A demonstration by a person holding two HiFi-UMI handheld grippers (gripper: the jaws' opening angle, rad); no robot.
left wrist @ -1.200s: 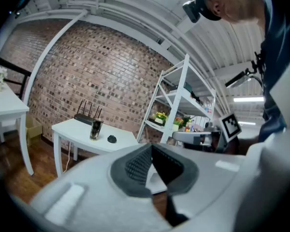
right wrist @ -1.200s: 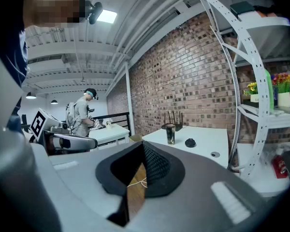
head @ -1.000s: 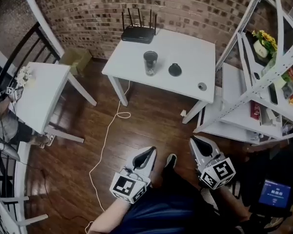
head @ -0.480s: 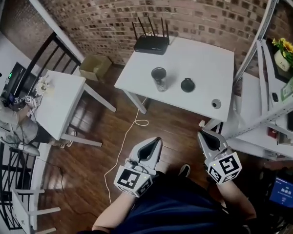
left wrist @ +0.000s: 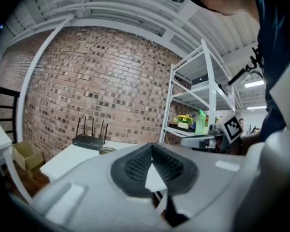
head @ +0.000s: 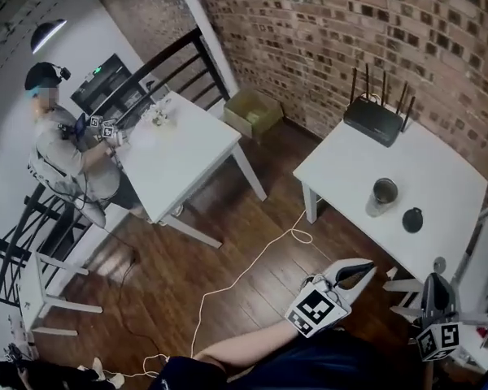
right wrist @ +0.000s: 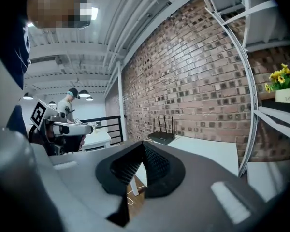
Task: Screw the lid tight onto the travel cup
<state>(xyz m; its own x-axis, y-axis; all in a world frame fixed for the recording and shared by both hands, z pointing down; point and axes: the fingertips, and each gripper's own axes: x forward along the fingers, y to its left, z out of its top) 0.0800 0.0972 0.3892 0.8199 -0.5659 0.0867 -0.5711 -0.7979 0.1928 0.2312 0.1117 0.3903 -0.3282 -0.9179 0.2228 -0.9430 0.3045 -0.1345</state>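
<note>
Travel cup (head: 382,196) stands on the white table (head: 439,169), at twelve o'clock from my left claw (head: 364,269), and its lid (head: 412,219) lies apart at its four o'clock. My left claw and right claw (head: 436,281) are both pinched together on nothing. I think I'm at the getting-close step, so next I must open one for the lid.

A black router (head: 376,123) with four upright antennas sits at the back of a white table (head: 447,177), close to the brick wall (head: 350,31). An open cardboard box (head: 253,112) stands on the wooden floor (head: 171,275) by the wall. A white cable (head: 244,279) trails across the boards. A person (head: 65,153) sits at a second white table (head: 187,161), beside a black railing (head: 159,67).
</note>
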